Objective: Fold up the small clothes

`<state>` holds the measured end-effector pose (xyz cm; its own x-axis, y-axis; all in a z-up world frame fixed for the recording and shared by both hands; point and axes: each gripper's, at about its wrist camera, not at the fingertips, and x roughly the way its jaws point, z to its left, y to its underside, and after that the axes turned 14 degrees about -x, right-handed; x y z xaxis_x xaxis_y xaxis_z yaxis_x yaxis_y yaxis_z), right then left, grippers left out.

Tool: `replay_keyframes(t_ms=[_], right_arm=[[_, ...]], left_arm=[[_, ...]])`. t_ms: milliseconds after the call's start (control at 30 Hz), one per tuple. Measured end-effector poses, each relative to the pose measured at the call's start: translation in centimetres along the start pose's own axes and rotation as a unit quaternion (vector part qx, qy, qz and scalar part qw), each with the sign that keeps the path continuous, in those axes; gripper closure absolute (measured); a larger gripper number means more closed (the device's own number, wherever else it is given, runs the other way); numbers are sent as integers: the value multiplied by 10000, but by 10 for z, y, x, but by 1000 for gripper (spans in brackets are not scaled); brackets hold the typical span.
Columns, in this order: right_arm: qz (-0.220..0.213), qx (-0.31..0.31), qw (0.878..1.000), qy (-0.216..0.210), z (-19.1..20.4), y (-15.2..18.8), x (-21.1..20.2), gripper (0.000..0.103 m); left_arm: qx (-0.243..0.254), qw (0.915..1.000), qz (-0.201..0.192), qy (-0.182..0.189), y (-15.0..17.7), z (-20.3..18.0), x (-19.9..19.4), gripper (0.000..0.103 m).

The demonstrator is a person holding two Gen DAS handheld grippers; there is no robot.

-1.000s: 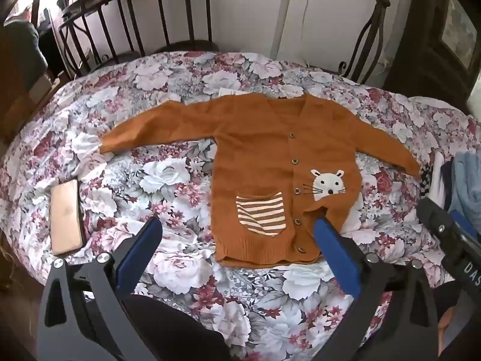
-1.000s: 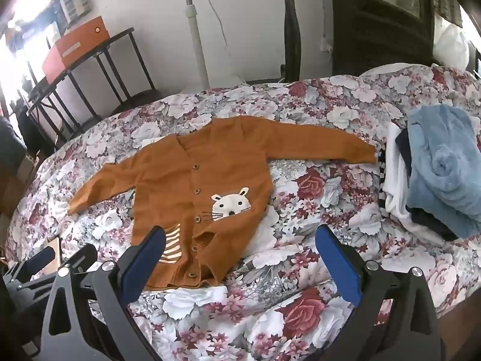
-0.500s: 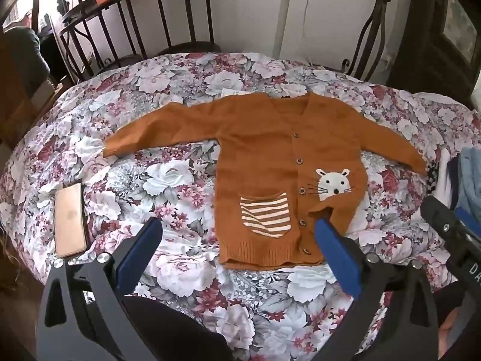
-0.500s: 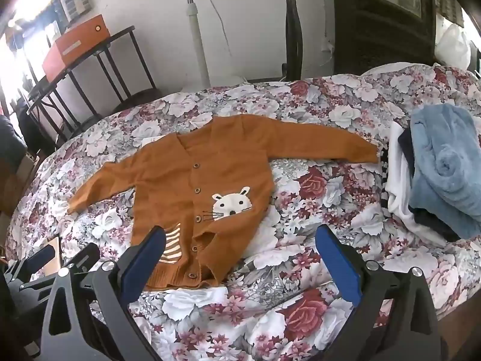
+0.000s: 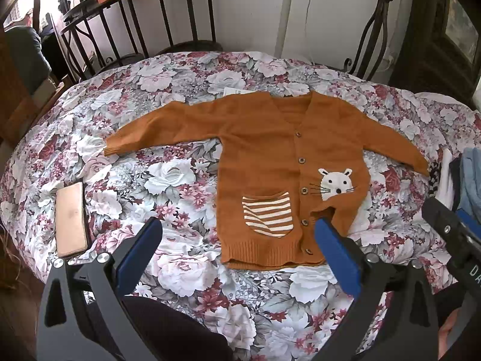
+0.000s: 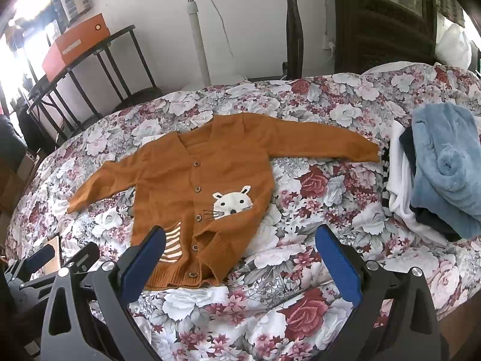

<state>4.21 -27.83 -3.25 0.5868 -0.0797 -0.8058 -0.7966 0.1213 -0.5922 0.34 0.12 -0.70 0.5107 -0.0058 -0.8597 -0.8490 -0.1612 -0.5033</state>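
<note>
Both sets of jaws gape empty above the bed's (image 5: pixel 186 279) near edge; flatten the cardigan's (image 5: pixel 270 156) rucked hem corner before folding sleeves inward.

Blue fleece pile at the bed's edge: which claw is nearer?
Right. The right claw hovers just left of the blue fleece pile; the left claw sits farther left, beyond the orange cardigan's hem.

Beneath me spreads a floral bedspread (image 5: pixel 186 180); I see a tan wallet (image 5: pixel 70 219) lying on it, and an orange box (image 6: pixel 75 45) on a black metal rack (image 6: pixel 99 69).
</note>
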Motion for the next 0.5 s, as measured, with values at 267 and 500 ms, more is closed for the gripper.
replay_keyframes(t_ms=[267,500], right_arm=[[-6,-8,10000,2,0,0,0,3],[0,4,10000,0,1,1,1,3]], left_arm=[[6,10000,-2,-8,0,0,0,5],[7,10000,3,-10,0,0,0,4]])
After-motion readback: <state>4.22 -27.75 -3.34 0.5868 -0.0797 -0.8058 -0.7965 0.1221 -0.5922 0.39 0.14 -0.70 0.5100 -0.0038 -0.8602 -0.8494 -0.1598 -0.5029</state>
